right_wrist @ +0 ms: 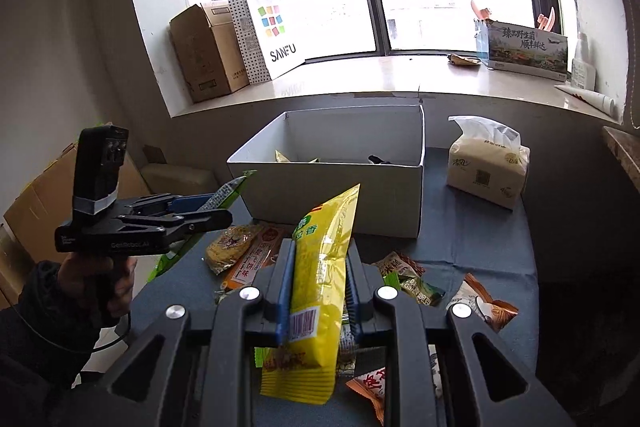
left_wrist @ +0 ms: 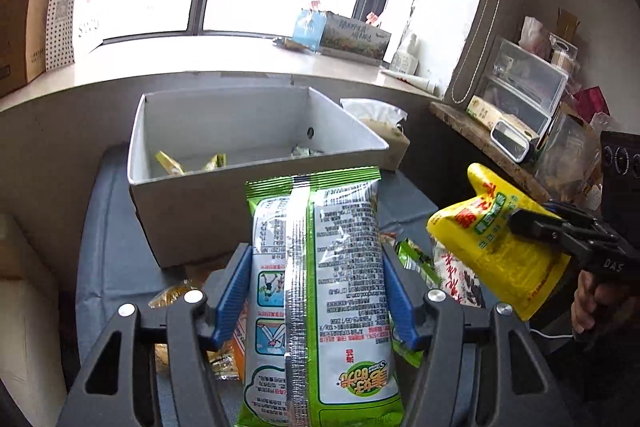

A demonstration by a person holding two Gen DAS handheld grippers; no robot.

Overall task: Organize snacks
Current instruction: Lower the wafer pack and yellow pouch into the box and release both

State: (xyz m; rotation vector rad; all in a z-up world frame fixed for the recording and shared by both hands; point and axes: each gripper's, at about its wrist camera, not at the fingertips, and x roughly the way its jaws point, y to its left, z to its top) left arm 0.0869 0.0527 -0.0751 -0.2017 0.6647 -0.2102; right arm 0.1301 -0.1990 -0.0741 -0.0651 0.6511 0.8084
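The left gripper (left_wrist: 316, 291) is clamped on a green and white snack bag (left_wrist: 320, 291), held upright with its back seam facing the camera, above the near part of the blue-covered table (right_wrist: 480, 239) and in front of the white box (right_wrist: 340, 183). The right gripper (right_wrist: 320, 291) is closed tight on a yellow snack bag (right_wrist: 320, 267), raised just to the right of the green one. Loose snack packets (right_wrist: 240, 247) lie on the table along the box's near side, a few more sit inside the box, and a tissue pack (right_wrist: 486, 163) stands near the table's far right corner.
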